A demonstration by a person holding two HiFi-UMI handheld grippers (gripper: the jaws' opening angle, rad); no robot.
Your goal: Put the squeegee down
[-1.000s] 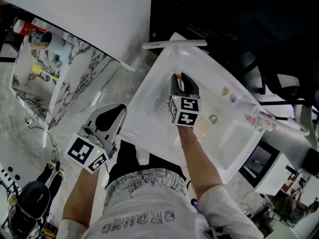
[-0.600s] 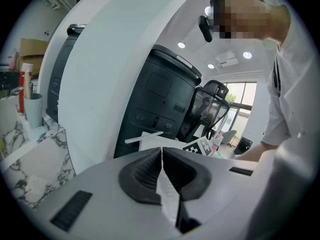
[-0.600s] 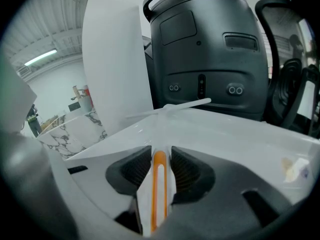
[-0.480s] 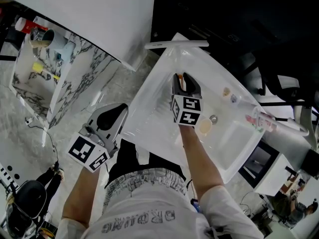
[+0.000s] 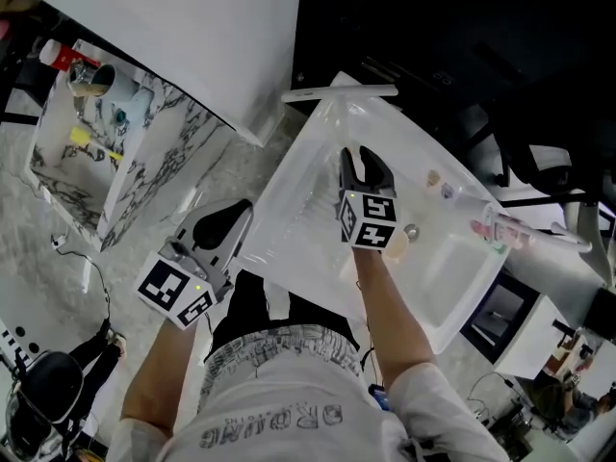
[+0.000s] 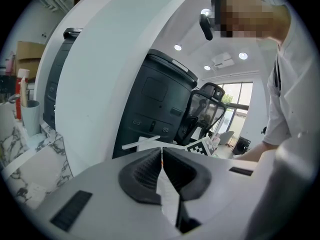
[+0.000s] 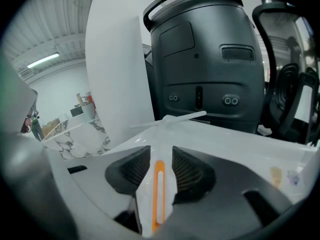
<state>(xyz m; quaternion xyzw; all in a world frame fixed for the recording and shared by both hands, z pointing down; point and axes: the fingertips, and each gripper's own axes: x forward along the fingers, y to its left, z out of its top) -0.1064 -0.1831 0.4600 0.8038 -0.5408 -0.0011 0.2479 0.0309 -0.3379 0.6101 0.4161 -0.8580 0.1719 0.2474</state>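
Note:
The squeegee lies on the sloped side of a white sink [image 5: 452,268]. Its white blade bar [image 5: 339,91] rests across the sink's far rim. Its white handle with an orange stripe [image 7: 158,194] runs back between the jaws of my right gripper [image 5: 361,157]. Those jaws are opening, and a gap shows between the ribbed pads [image 7: 189,173] and the handle. In the right gripper view the blade [image 7: 170,120] lies straight ahead. My left gripper [image 5: 236,215] hovers off the sink's left edge, shut with nothing in it; its pads [image 6: 150,166] meet at the tips.
A drain [image 5: 411,229] and a pale round thing [image 5: 395,246] sit in the sink basin. A marble shelf [image 5: 144,152] at the left holds cups and a bottle. A large black machine [image 7: 200,59] and a white pillar [image 7: 112,59] stand behind the sink.
The right gripper's jaws have spread apart around the squeegee handle. Both hands have stayed about where they were.

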